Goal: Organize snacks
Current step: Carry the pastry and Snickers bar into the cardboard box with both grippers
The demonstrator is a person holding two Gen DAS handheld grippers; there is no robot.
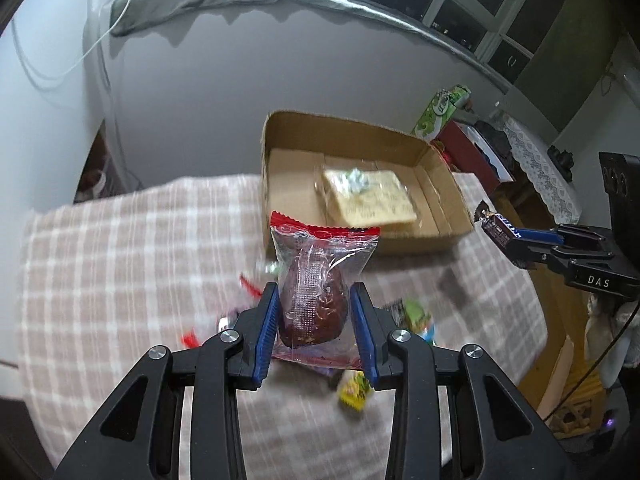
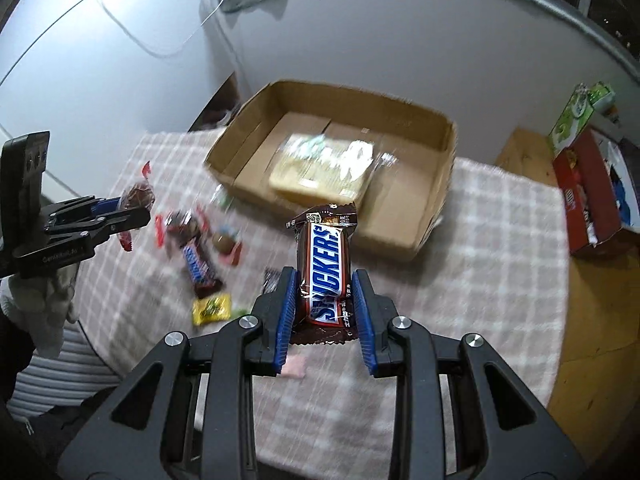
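Near the cardboard box, the left claw grips a wrapped brown cake; the right claw grips a Snickers bar.

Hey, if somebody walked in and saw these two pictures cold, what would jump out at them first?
Probably the brown Snickers bar clamped upright in the right tongs, and the clear red-edged packet with a dark brown cake pinched in the left tongs. Behind both, an open brown cardboard box sits on the pink checked tablecloth, holding one pale wrapped packet, with more loose sweets scattered in front of the box.
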